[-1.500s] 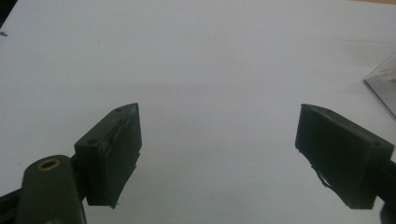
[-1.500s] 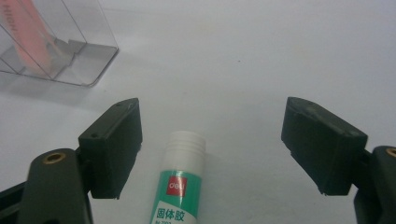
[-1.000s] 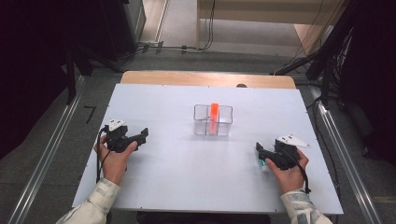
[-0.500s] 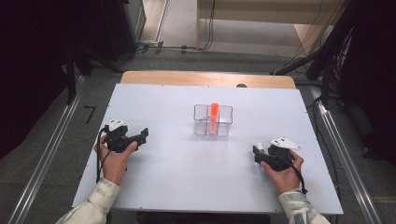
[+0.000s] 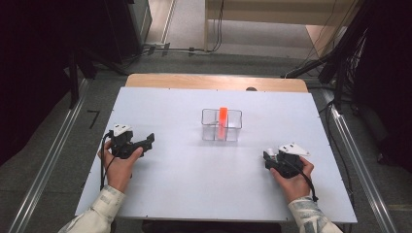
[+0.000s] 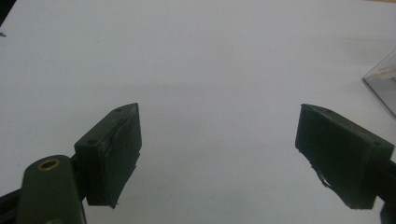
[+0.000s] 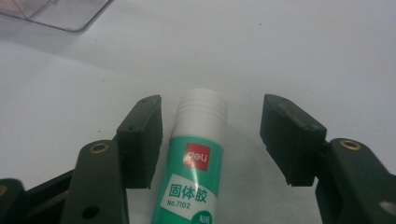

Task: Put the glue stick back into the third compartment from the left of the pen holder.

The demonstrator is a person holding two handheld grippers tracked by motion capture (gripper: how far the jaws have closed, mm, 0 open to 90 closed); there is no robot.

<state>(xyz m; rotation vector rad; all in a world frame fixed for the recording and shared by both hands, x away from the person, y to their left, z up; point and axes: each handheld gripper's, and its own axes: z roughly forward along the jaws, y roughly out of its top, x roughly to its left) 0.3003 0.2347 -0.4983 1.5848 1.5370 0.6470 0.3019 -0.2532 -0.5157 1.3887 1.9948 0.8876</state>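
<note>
A green and white glue stick (image 7: 194,163) lies on the white table (image 5: 184,184), its white cap pointing away from me. My right gripper (image 7: 212,119) straddles it and its jaws have just been closing. The left pad sits close against the stick and a clear gap remains at the right pad (image 7: 285,135). In the high view the right gripper (image 5: 267,158) rests low at the table's right front. My left gripper (image 5: 148,141) lies at the left front with its jaws wide apart, and nothing sits between them in the left gripper view (image 6: 219,140).
A clear two-compartment box (image 5: 210,127) stands at the table's middle with an orange stick (image 5: 223,116) upright in it. Its corner shows in the right gripper view (image 7: 60,14) and its edge in the left gripper view (image 6: 385,86). A wooden strip (image 5: 214,81) borders the far edge.
The right hand has shifted a little to the left, over the glue stick that showed at its jaw tips before. Its jaws stand narrower. The left hand has kept still.
</note>
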